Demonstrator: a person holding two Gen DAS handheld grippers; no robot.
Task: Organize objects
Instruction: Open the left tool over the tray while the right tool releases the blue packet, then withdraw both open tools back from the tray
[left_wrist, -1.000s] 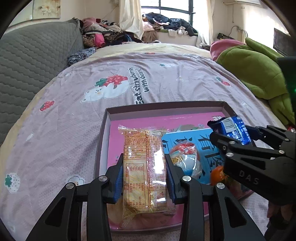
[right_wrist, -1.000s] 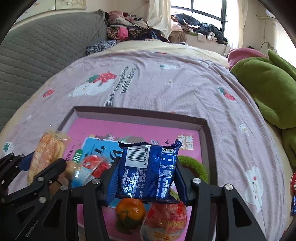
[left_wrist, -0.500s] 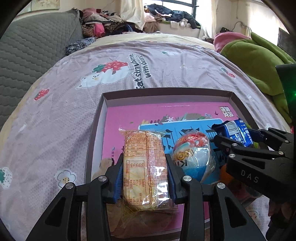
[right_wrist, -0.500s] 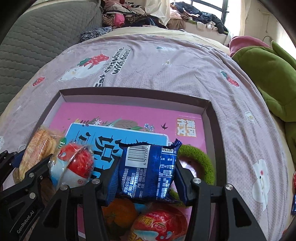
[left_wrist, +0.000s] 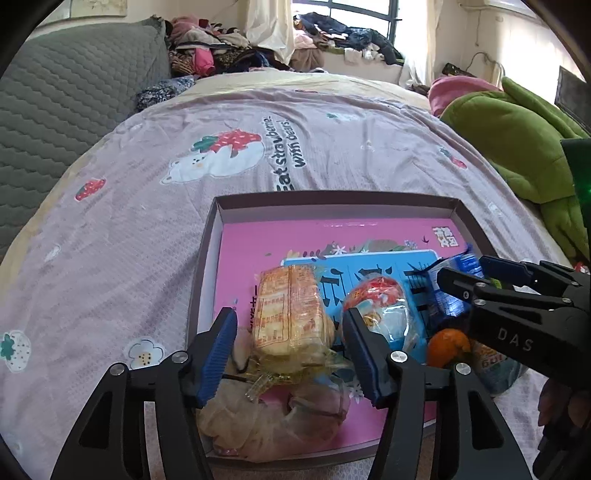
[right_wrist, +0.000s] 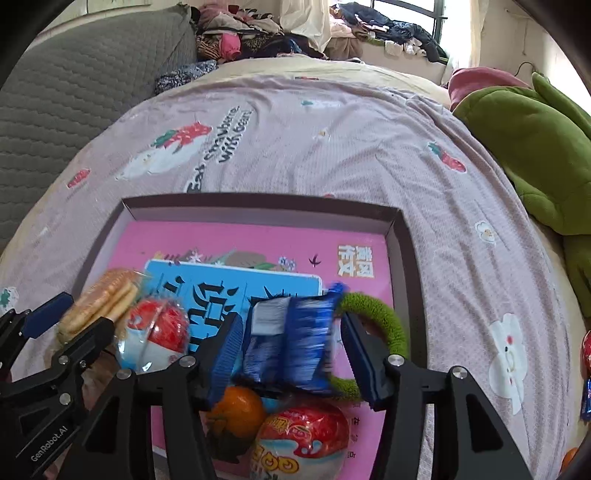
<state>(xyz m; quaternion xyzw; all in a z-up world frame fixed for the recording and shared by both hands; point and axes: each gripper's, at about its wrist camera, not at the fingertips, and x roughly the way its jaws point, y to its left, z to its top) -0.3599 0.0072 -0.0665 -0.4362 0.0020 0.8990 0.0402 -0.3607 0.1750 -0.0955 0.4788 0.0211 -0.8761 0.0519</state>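
A shallow box (left_wrist: 332, 201) with a pink floor lies on the bed. My left gripper (left_wrist: 291, 354) is open, and the yellow cracker pack (left_wrist: 291, 317) lies free between its fingers, in the box. My right gripper (right_wrist: 291, 354) is open too; the blue snack packet (right_wrist: 291, 343) between its fingers is blurred, dropping into the box. A red-and-white round snack (left_wrist: 380, 306), an orange (right_wrist: 238, 410), a green fuzzy ring (right_wrist: 384, 321) and a red-lidded cup (right_wrist: 303, 443) also sit in the box. A crumpled clear bag (left_wrist: 273, 421) lies at its near edge.
The box rests on a lilac strawberry-print bedsheet (left_wrist: 184, 221). A green plush blanket (left_wrist: 517, 140) lies at the right, a grey quilted headboard (left_wrist: 66, 110) at the left. Small snacks (right_wrist: 585, 354) lie on the sheet right of the box.
Both grippers have opened. The cracker pack has been let go into the box, and the blue packet has slipped from the right fingers and is falling.
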